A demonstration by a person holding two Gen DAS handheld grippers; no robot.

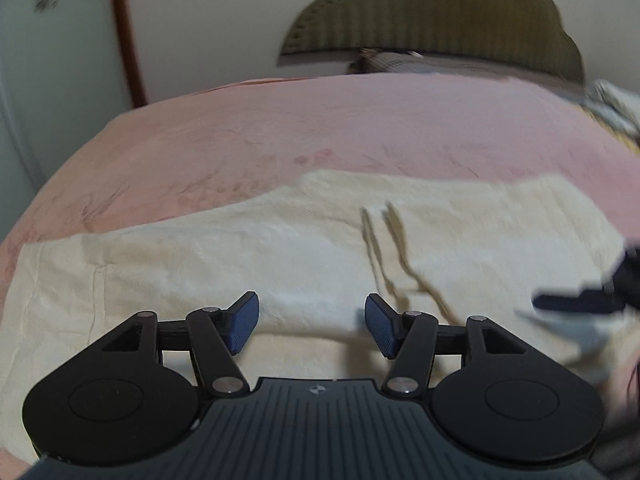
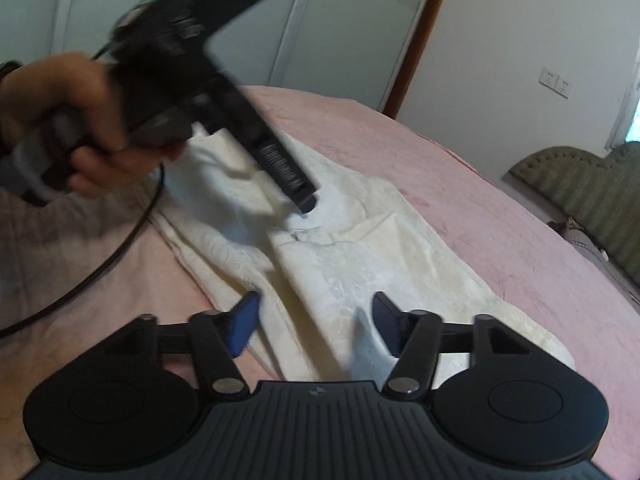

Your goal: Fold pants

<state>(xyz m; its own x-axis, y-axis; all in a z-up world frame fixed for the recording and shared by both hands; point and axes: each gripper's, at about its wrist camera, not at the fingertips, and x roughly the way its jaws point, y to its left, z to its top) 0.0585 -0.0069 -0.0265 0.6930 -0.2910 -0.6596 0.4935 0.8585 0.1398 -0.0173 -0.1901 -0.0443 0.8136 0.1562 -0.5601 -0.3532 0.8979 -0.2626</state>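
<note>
Nearest the left wrist camera, the left gripper [image 1: 310, 326] hangs with its jaws wide apart and nothing between the blue pads [image 1: 243, 326], low over the near edge of the cream pants [image 1: 248, 256]. Same story on the other side: the right gripper [image 2: 314, 326] is spread wide and empty, just above the cloth. The pants lie mostly flat on the pink bedspread [image 1: 280, 128], with a ridge of creases [image 1: 394, 248] running through the middle. They look already doubled leg over leg, though I can't say for sure.

My take on doing this step well: both tools need to pinch the same edge, well apart from each other, and catch every layer, not just the top one. Grabbing near that wrinkled ridge would likely drag the bunching into the fold, so smooth it or steer clear. In the right wrist view the person's hand [image 2: 76, 120] and the cable [image 2: 100, 264] sit near the fabric, so watch the cable doesn't snag. Farther back are the green headboard [image 1: 432, 20] and the wall.
</note>
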